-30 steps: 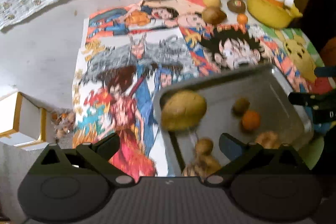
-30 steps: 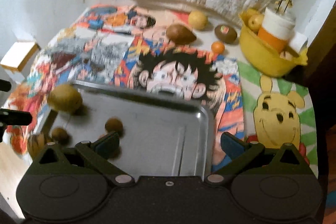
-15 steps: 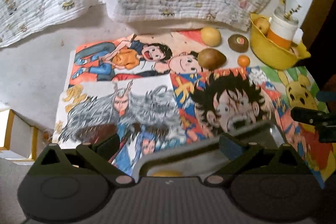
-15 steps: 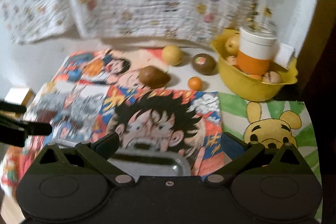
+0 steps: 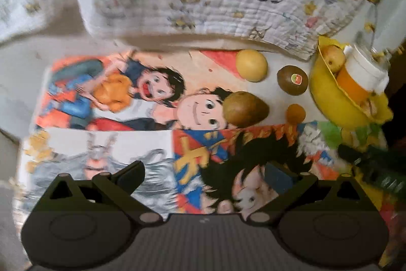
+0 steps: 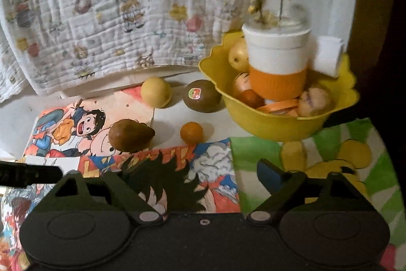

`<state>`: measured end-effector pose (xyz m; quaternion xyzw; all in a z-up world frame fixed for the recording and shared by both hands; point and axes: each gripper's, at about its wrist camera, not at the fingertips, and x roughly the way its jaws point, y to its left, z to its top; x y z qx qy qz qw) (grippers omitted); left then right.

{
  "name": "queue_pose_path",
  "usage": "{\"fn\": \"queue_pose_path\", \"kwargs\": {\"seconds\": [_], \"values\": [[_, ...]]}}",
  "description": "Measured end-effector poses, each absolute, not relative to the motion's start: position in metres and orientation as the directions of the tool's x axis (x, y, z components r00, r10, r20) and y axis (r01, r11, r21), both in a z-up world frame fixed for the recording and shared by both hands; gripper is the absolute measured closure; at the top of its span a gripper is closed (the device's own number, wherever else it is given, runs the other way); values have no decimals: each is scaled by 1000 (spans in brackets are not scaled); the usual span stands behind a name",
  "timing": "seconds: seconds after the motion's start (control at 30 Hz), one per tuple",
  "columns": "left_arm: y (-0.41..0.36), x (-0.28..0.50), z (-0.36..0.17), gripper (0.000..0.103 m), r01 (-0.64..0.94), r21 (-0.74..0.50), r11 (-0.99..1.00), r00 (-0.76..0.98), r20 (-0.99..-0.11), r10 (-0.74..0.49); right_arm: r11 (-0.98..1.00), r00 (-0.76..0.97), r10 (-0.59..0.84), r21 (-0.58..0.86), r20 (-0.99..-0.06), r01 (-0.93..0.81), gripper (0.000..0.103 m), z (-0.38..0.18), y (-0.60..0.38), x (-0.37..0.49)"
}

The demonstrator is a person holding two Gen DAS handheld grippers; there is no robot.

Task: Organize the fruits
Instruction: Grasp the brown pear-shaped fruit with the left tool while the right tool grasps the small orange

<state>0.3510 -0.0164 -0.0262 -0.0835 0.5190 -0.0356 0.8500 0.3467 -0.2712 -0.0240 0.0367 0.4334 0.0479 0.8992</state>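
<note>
Four loose fruits lie at the back of the table: a yellow round fruit (image 5: pixel 251 65) (image 6: pixel 156 92), a stickered kiwi (image 5: pixel 292 80) (image 6: pixel 202 96), a brown pear-shaped fruit (image 5: pixel 244 109) (image 6: pixel 130 135) and a small orange (image 5: pixel 295 113) (image 6: pixel 191 132). Right of them, a yellow bowl (image 5: pixel 327 95) (image 6: pixel 266 126) holds more fruit. My left gripper (image 5: pixel 204 170) hovers open and empty short of the brown fruit. My right gripper (image 6: pixel 190 172) is short of the small orange; its jaws are closing with nothing between them. Each gripper shows at the edge of the other's view.
A white and orange cup (image 6: pixel 276 62) with dried stems stands inside the bowl. A quilted printed cloth (image 6: pixel 101 17) hangs along the back. Cartoon picture mats (image 5: pixel 114 93) cover the table, with a green and yellow bear mat (image 6: pixel 342 169) at the right.
Both grippers have moved forward from over the metal tray toward the fruits at the back. The tray and its fruits have dropped out of view. The right jaws have narrowed slightly.
</note>
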Motion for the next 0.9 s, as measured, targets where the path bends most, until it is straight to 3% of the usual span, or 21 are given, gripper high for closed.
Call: {"fn": "queue_pose_path", "kwargs": {"seconds": [0.23,0.53,0.7,0.9], "values": [[-21,398,-54,1,-179,-320,930,394,-890,-231,990,609,132,80,-782,-112,27,-49,-256,370],[-35,445,-76,1,-318,-308,897,322,-925,-203,988,570,114,33,-814,-151,28,-66,-246,405],[-40,465,-87,1,-357,-320,878,274,-934,-229,990,577,114,42,-809,-136,33,-75,-244,416],[-28,476,-110,8,-543,-366,756,207,-930,-303,993,578,104,53,-810,-104,44,-81,-243,424]]}}
